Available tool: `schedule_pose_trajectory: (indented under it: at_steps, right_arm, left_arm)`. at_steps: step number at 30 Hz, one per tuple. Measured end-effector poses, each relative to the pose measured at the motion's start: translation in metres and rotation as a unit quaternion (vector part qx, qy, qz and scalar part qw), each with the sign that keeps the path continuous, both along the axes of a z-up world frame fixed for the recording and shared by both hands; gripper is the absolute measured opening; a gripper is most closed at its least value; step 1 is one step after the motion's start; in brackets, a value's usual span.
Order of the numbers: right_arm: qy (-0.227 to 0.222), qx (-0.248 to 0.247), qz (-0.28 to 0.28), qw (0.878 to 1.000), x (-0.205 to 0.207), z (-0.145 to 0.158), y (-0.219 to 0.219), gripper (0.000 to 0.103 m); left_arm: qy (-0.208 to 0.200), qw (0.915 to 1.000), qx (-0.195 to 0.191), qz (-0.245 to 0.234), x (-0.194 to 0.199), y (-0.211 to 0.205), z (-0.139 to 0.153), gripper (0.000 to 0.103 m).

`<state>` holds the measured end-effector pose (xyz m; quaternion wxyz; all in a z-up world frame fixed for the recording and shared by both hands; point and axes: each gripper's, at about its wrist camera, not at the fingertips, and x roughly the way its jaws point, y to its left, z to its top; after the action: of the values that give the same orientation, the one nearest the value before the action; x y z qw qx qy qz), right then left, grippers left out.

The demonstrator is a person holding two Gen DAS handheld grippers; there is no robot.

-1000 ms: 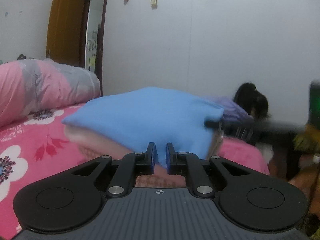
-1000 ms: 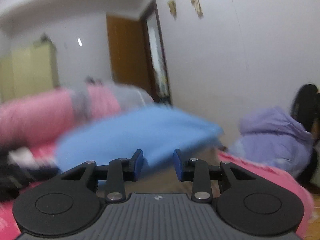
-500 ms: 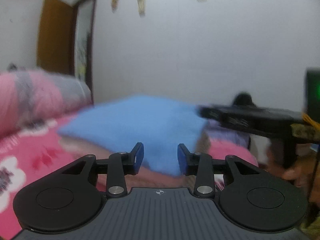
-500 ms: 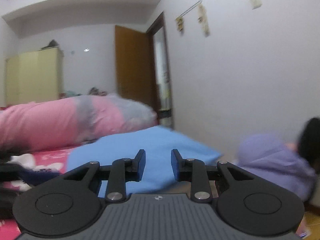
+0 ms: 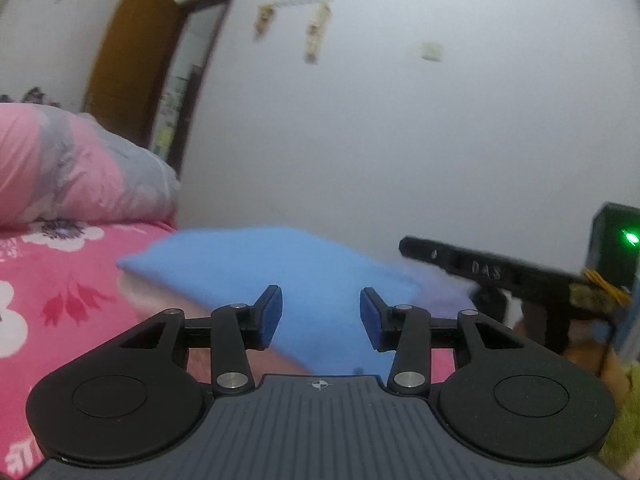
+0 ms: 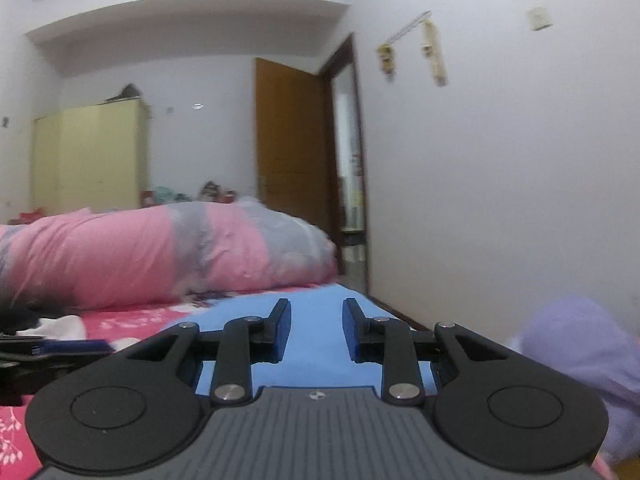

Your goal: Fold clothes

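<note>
A folded blue garment (image 5: 248,264) lies on the pink floral bed sheet (image 5: 60,280), on top of a pale pink piece. My left gripper (image 5: 320,308) hovers just in front of it; its jaws are opening, and nothing is pinched between the blue pads. In the right wrist view the same blue garment (image 6: 224,312) spreads out below and beyond my right gripper (image 6: 316,324), whose fingers stand apart with only air between them. Seen from the left wrist, the right gripper (image 5: 412,249) shows side-on as a black bar over the garment's right end.
A rolled pink and grey duvet (image 6: 160,256) lies across the far side of the bed. A person in a lilac top (image 6: 580,344) sits low beside the bed on the right. A white cloth (image 6: 60,326) lies at the left. A brown door (image 6: 292,136) stands open beyond.
The left jaws went from nearly shut to well apart. The right gripper rose, so the blue garment sits lower in its view, and its jaws narrowed slightly.
</note>
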<state>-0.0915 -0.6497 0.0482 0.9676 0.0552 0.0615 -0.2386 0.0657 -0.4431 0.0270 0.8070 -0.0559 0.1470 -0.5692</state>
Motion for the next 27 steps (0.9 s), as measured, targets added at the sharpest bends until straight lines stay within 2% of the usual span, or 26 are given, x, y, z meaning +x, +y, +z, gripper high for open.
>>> schedule_pose_trajectory:
  at_steps: [4, 8, 11, 14, 19, 20, 23, 27]
  right_arm:
    - [0.009, 0.041, -0.004, 0.999, 0.036, -0.015, -0.028, 0.030]
    - [0.018, 0.044, -0.034, 0.998, 0.045, -0.034, -0.042, 0.029]
    - [0.012, 0.042, -0.030, 0.999, 0.046, -0.045, -0.041, 0.028]
    - [0.005, 0.031, -0.024, 0.999, 0.051, -0.054, -0.036, 0.028]
    - [-0.006, 0.029, -0.025, 0.999, 0.040, -0.058, -0.033, 0.028]
    - [-0.010, 0.034, -0.023, 0.999, 0.040, -0.058, -0.034, 0.028]
    - [-0.015, 0.041, -0.023, 0.999, 0.042, -0.058, -0.036, 0.028]
    - [-0.007, 0.044, -0.022, 0.999, 0.044, -0.052, -0.037, 0.028]
  left_arm:
    - [0.028, 0.9987, -0.017, 0.039, 0.045, -0.033, -0.003, 0.043]
    - [0.071, 0.9953, -0.004, 0.065, 0.098, -0.063, -0.015, 0.043]
    - [0.109, 0.9906, 0.008, 0.082, 0.135, -0.072, -0.034, 0.043]
    - [0.139, 0.9863, -0.014, 0.087, 0.167, -0.069, -0.050, 0.041]
    - [0.144, 0.9826, -0.024, 0.114, 0.189, -0.065, -0.063, 0.040]
    - [0.149, 0.9815, -0.026, 0.117, 0.192, -0.065, -0.066, 0.041]
    - [0.148, 0.9775, -0.013, 0.149, 0.201, -0.067, -0.070, 0.053]
    - [0.166, 0.9680, 0.001, 0.189, 0.211, -0.062, -0.070, 0.054]
